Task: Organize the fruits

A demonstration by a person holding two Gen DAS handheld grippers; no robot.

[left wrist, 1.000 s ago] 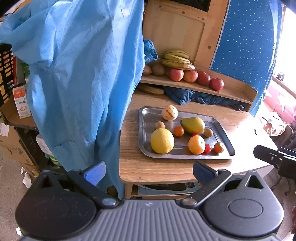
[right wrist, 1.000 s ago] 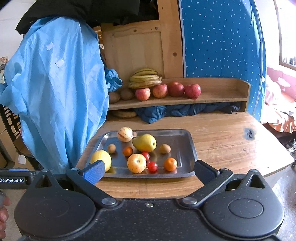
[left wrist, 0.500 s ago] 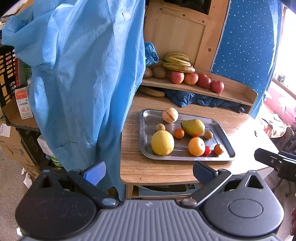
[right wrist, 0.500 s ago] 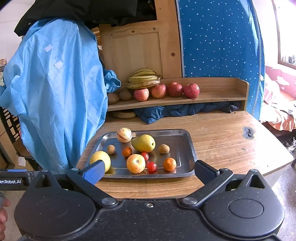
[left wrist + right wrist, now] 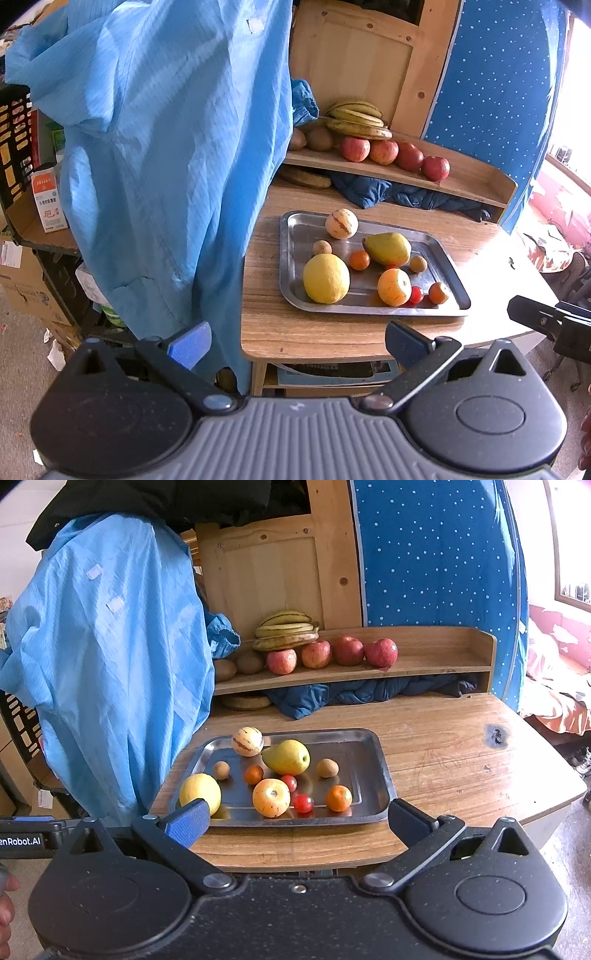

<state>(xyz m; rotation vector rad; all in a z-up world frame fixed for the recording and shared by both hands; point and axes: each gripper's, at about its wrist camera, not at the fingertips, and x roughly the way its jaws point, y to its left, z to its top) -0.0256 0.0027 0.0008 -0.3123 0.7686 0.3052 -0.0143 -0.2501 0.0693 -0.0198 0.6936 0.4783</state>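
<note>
— Several mixed fruits lay on the steel tray [image 5: 286, 258] in my left wrist view: a big yellow citrus [image 5: 326, 278], a pear [image 5: 388, 248] and a striped melon [image 5: 341, 223]. The left gripper [image 5: 297, 341] was spread wide, holding nothing, short of the table [image 5: 314, 332].

— Anything different from a second before?

— Only my aim. The shelf [image 5: 472, 177] with its apples [image 5: 384, 151] and bananas [image 5: 358, 116] had slid lower in frame. No fruit had shifted.

— And the right wrist view?

— The same tray, seen nearer. The right gripper [image 5: 295, 819] gaped just as wide, empty, at the table's near edge. The pear, a mandarin [image 5: 338, 797] and the cherry tomatoes [image 5: 303, 802] sat where they had.

— So how far along was the sorting?

— I couldn't judge. The apples stood in a row on the shelf and the tray was mixed, which fits a sort either half done or already ended.
</note>
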